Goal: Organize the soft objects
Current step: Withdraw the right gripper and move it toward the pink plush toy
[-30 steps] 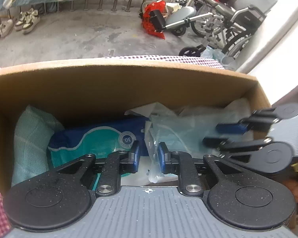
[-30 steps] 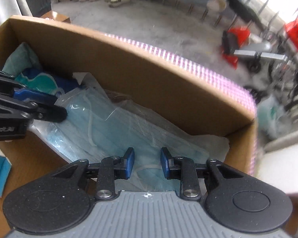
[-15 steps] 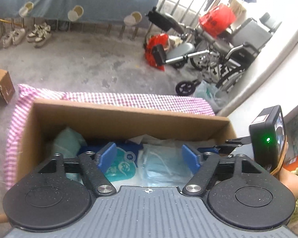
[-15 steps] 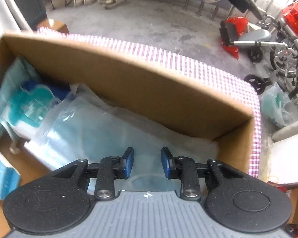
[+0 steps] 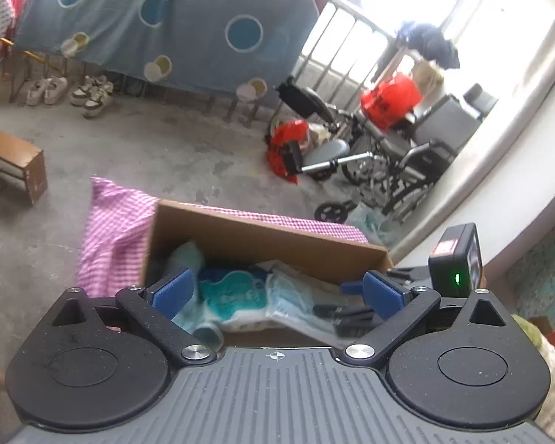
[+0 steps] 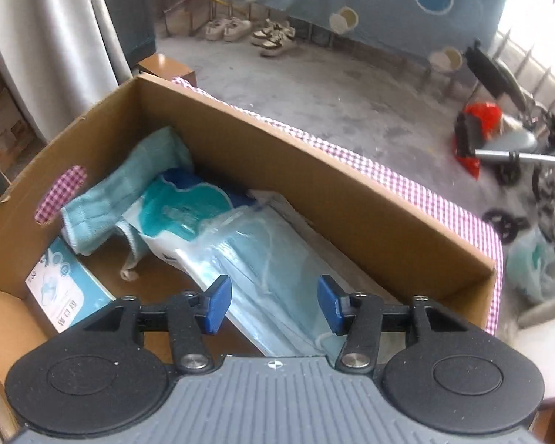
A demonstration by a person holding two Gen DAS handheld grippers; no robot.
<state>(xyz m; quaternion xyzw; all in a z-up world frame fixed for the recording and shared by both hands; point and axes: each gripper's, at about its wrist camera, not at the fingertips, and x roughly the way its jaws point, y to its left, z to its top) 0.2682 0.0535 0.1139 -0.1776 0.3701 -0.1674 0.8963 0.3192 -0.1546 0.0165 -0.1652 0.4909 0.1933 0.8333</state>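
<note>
Concrete floor, cardboard box [image 6: 351,199], left gripper [image 5: 277,290] opening above it, empty

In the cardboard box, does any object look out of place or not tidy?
Mostly the teal cloth: it lies crumpled against the far corner of the cardboard box, one strip trailing loose across the bottom. The clear bag of face masks lies skewed over the blue-and-teal packet. Nothing looks damaged or spilled.
</note>
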